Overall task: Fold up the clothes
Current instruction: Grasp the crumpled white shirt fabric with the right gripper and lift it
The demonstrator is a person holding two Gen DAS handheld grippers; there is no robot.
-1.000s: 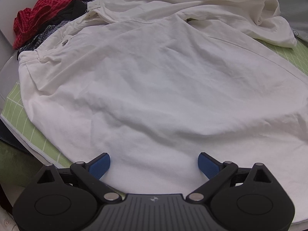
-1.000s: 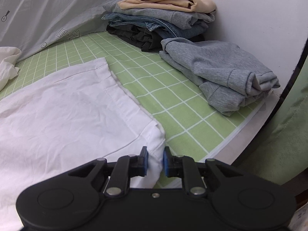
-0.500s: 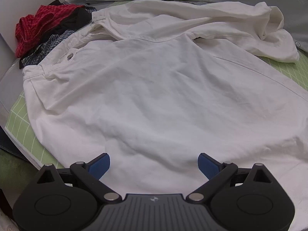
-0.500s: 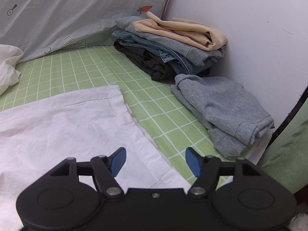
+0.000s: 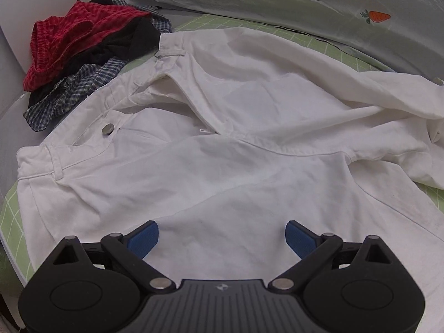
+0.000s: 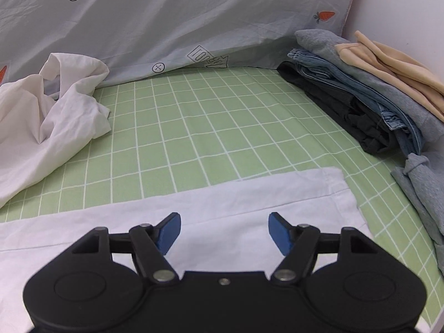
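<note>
The white trousers (image 5: 222,144) lie spread and still unfolded on the green grid sheet (image 6: 211,127), their far leg bunched at two o'clock. The folded stack (image 6: 369,94) at three o'clock looks finished; an unsorted heap (image 5: 83,55) waits at ten. The left gripper (image 5: 222,236) and right gripper (image 6: 224,230) hover spread, empty. The near hem is cut off.
</note>
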